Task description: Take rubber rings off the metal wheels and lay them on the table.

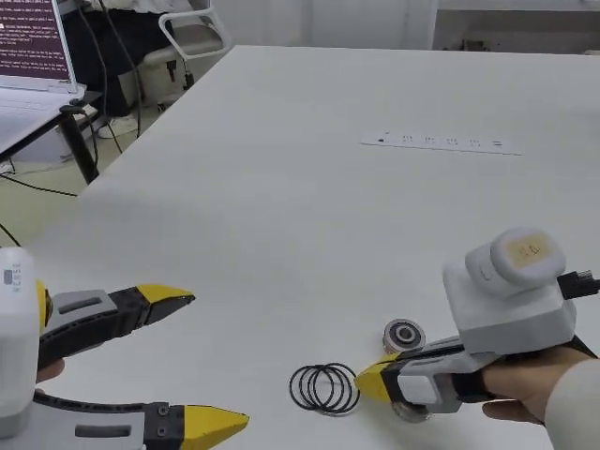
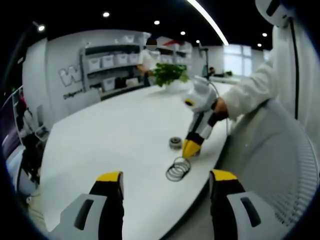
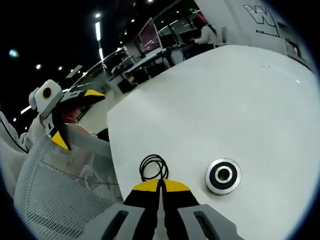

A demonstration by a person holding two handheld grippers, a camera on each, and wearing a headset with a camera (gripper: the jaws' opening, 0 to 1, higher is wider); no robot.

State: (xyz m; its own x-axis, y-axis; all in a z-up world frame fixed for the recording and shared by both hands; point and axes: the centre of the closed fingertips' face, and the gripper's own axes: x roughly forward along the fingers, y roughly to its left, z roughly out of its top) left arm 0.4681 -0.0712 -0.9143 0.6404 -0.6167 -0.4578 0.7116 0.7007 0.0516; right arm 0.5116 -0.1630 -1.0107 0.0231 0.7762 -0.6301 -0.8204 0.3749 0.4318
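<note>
On the white tabletop, close to the near edge, a small heap of black rings, already lying flat. Right at their edge, touching or almost, the tips of the right claw, pressed fully together, with nothing to see between the jaws. Just beside, a bit farther from the person and slightly to the right of those tips, one metal wheel, flat on its face, axis pointing up. Cannot tell whether a rubber ring is on it yet: a dark band inside the silver rim in the right gripper view, nothing more sure. Under the right claw, something round and grey, too hidden to name. Well apart on the left, the left claw, spread wide and holding nothing. Judging from this: better to reach the wheel with the right claw, by opening it and swinging the tips to the right, away from the rings; much longer way for the left one.
</note>
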